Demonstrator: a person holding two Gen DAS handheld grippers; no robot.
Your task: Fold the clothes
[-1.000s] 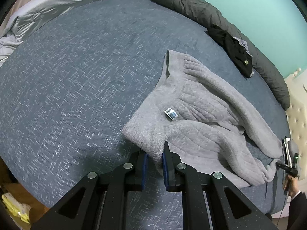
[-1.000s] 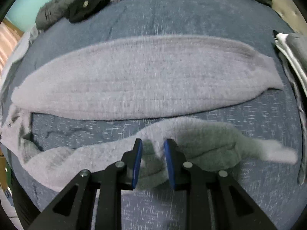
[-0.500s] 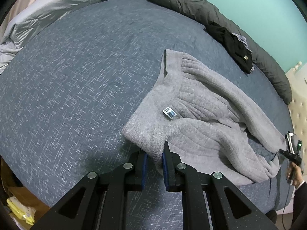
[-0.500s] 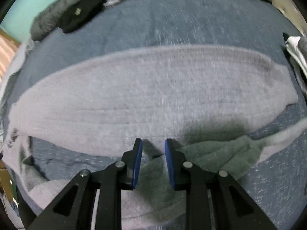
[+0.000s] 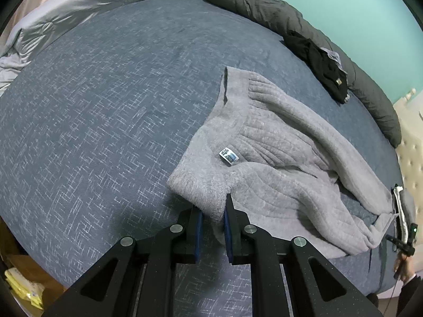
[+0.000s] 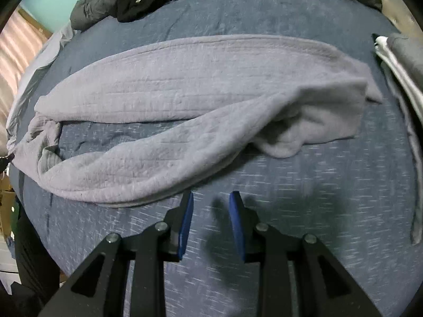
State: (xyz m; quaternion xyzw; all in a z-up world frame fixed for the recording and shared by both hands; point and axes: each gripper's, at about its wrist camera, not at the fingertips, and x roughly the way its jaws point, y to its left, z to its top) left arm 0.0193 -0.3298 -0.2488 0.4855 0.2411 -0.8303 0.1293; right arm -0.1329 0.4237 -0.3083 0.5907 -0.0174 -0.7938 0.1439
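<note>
Left gripper point(image 5: 212, 218) pinches the fuzzy, ribbed grey trousers' point(image 5: 277, 163) waistband corner on the flecked blue bed point(image 5: 105, 105). Right gripper point(image 6: 210, 210), jaws just opening and empty, hovers at six o'clock of the draped legs.

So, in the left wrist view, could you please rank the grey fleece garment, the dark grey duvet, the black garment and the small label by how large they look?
1. grey fleece garment
2. dark grey duvet, though it lies farther off, so its true size is unsure
3. black garment
4. small label

far end of the grey sweater point(image 6: 304, 132) motion-blurred, bedspread point(image 6: 317, 198) streaked
</note>
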